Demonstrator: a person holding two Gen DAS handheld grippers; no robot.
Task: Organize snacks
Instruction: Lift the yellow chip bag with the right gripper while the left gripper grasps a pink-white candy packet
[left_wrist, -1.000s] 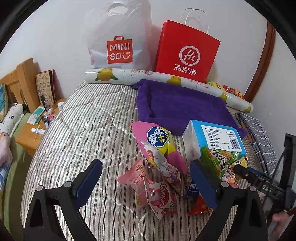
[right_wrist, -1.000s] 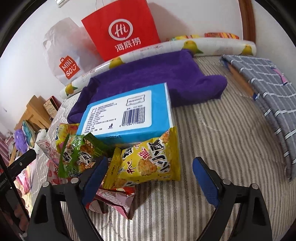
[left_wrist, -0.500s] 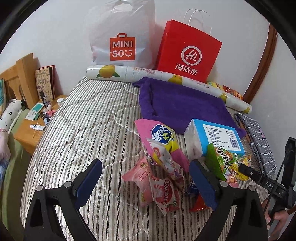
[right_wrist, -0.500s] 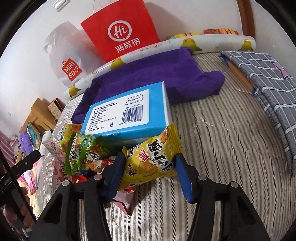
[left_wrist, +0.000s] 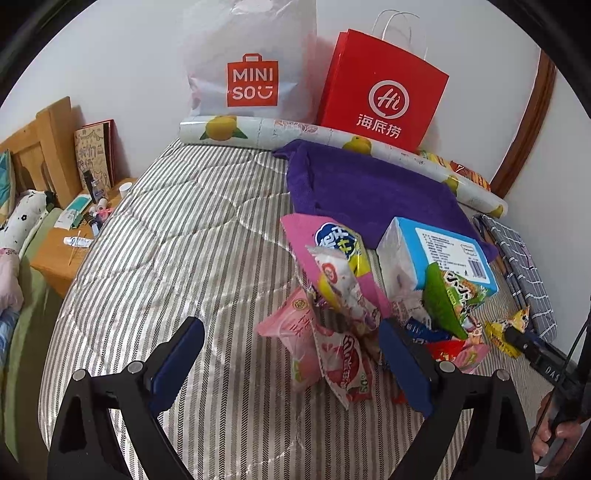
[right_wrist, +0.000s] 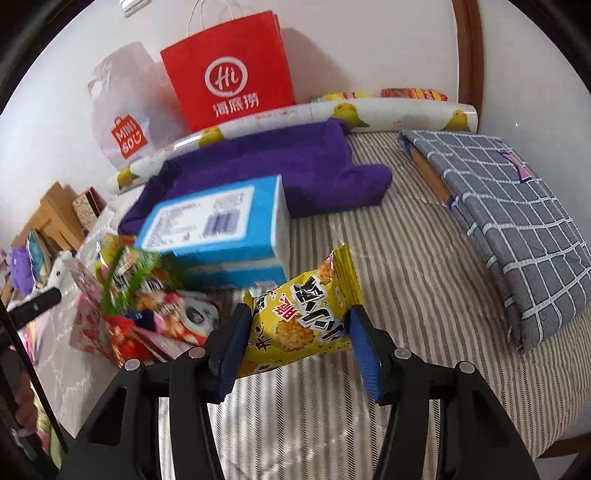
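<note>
Right gripper (right_wrist: 295, 343) squeezes the yellow snack bag (right_wrist: 303, 321) between its two blue pads, lifted just above the striped bed (right_wrist: 406, 295). Left gripper (left_wrist: 291, 362) stands wide open with nothing in it, and the snack pile (left_wrist: 332, 295) lies just past its tips.

A red bag (left_wrist: 382, 88) and white bag (left_wrist: 251, 62) stand at the bed's (left_wrist: 166, 236) far edge, behind a purple towel (left_wrist: 369, 188); a checked cloth (right_wrist: 509, 206) lies along its right edge.

a: how many bags against the wall?
b: two, one white plastic bag (left_wrist: 251, 70), one red paper bag (left_wrist: 384, 96).
a: boxes?
b: one blue box (right_wrist: 221, 229).
a: yellow snack packets?
b: one yellow packet (right_wrist: 299, 325).
a: towels, rolls?
b: one purple towel (left_wrist: 369, 188), one lemon-print roll (left_wrist: 332, 140).
</note>
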